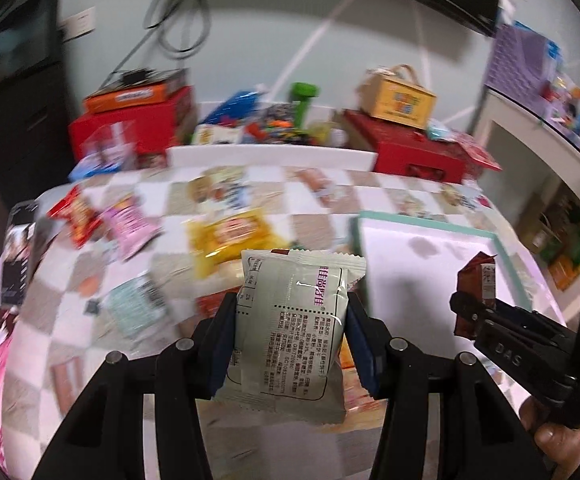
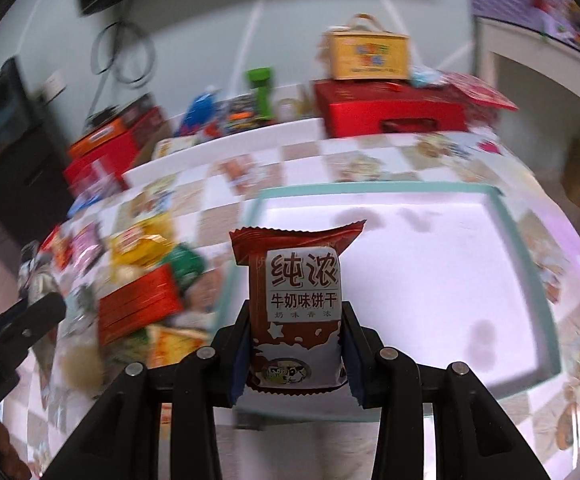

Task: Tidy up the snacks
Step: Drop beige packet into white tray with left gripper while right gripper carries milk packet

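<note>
The landmark is the shallow white tray with a pale teal rim (image 2: 501, 216), lying flat on the checked beige-and-white tablecloth (image 1: 321, 208). Its whole white floor is open apart from a few dark blurred marks, and its near rim lies just below and beyond the right gripper (image 2: 295, 336). Around the tray a band of bare cloth runs along the far side and the right side before the table's edge drops away.

The right gripper is closed part-way on a small red-brown foil biscuit packet with white Chinese lettering and a cow picture (image 2: 295, 308); both dark blue pads press its sides and it stands upright, lifted clear over the tray's near left corner. The left gripper (image 1: 290, 340) is likewise pinched on a pale grey-green plastic snack packet printed with fine text (image 1: 293, 328), held upright in the air just left of the tray's left rim.

Left of the tray the cloth is crowded with loose packets: a yellow crinkled bag (image 1: 234, 240), a pink bag (image 1: 130, 228), a red bag (image 1: 78, 216) and a flat red foil pack (image 2: 138, 304), all blurred.

Beyond the tray's far side, along the wall, stand a red cardboard box (image 2: 389, 110) with a yellow handled carton (image 2: 365, 56) on top, a green container (image 2: 262, 88) and more red boxes (image 1: 130, 128) to the left.
</note>
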